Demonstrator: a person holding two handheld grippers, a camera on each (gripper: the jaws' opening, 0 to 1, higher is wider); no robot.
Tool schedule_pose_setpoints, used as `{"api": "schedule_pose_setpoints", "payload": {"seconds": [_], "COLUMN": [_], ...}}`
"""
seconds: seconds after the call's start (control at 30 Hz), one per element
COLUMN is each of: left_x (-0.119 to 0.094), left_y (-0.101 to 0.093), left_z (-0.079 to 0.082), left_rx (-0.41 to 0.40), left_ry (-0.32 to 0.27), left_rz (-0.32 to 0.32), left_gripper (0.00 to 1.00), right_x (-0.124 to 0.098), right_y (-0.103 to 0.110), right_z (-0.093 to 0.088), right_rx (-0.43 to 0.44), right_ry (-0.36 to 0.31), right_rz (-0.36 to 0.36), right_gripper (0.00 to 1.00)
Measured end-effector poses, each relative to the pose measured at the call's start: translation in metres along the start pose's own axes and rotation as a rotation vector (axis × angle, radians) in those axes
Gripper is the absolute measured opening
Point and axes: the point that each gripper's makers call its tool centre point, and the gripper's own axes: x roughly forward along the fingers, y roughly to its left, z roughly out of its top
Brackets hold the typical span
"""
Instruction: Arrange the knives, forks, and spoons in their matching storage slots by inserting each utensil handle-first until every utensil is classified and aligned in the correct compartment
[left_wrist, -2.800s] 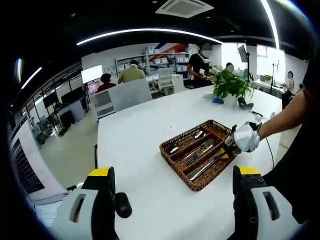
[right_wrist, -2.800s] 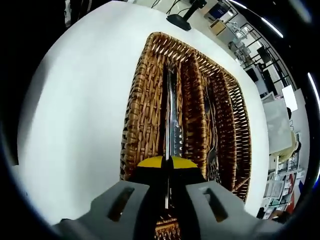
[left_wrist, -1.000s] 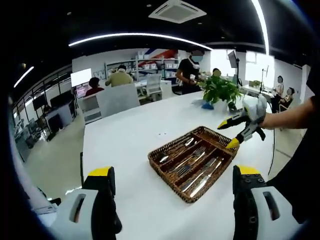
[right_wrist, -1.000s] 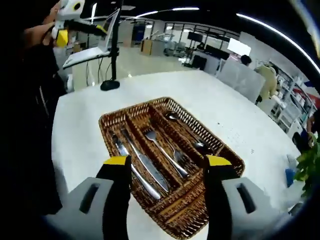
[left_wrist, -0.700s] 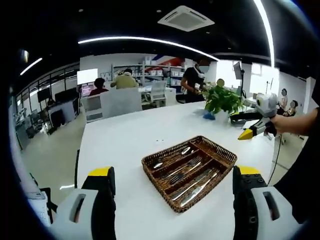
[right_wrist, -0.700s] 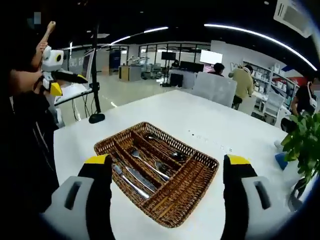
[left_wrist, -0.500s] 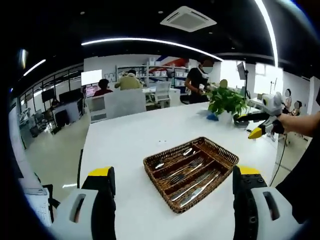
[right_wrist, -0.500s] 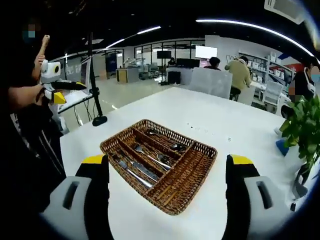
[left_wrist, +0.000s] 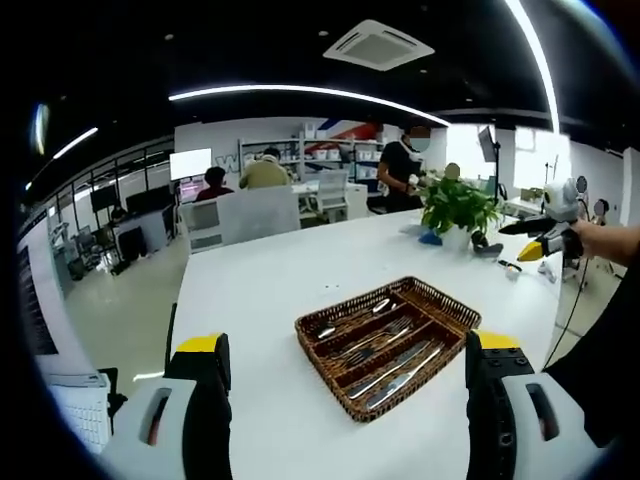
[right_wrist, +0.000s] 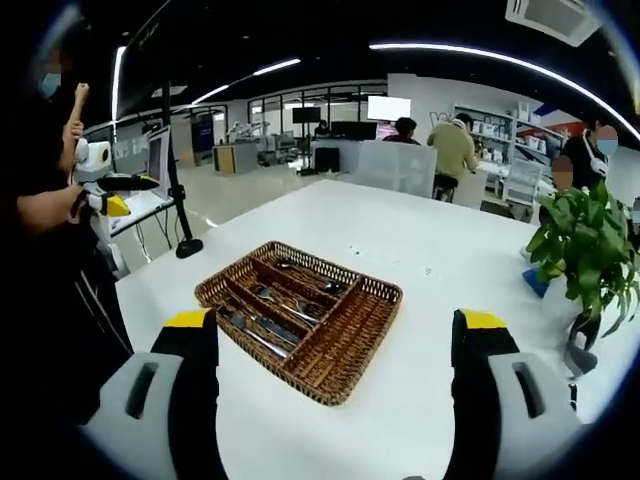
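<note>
Room: open office, ceiling light strips overhead, people seated and standing at the back in the upper middle of both views.
Surface: big white surface (left_wrist: 260, 300), bare around the tray, taking up the middle and lower part of each view.
Plant: leafy potted plant (right_wrist: 585, 260) at the right edge of the right gripper view; in the left gripper view it sits right of centre, beyond the tray.
Basket: wicker cutlery tray (left_wrist: 385, 345) centre-right in the left gripper view, and centre-left (right_wrist: 298, 315) in the right gripper view.
Cutlery: spoons (left_wrist: 352, 318) in the far slot, forks (left_wrist: 375, 338) in the middle, knives (left_wrist: 400, 362) in the near slot of the left gripper view; all look sorted, though which way the handles point is too small to tell.
Left tongs: left tongs (left_wrist: 345, 410) spread wide, nothing between the jaws, well back from the tray.
Right tongs: right tongs (right_wrist: 335, 400) also wide apart and carrying nothing; from the left gripper view they show at the right edge, held up in a hand.
Risk: my read, the job looks done, so the danger is a needless return — a jaw catching the rim could skid the light tray or jumble the rows.
Risk two: misaligned pieces may go unnoticed from this far back.
</note>
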Motion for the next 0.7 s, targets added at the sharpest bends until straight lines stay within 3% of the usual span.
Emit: {"api": "schedule_pose_setpoints", "payload": {"seconds": [0.17, 0.43, 0.7], "left_x": [-0.006, -0.017, -0.023], "left_y": [0.001, 0.007, 0.008], "left_z": [-0.011, -0.009, -0.006], "left_rx": [-0.006, -0.012, -0.008], "left_ry": [0.049, 0.044, 0.042], "left_rz": [0.005, 0.043, 0.054], "left_gripper": [0.99, 0.99, 0.99], "right_x": [-0.006, -0.003, -0.003], "right_y": [-0.002, 0.011, 0.004], "right_z": [-0.004, 0.002, 0.007], "right_rx": [0.033, 0.010, 0.005], "right_ry": [0.020, 0.009, 0.004], "right_rz": [-0.002, 0.026, 0.030], "right_gripper": [1.00, 1.00, 1.00]}}
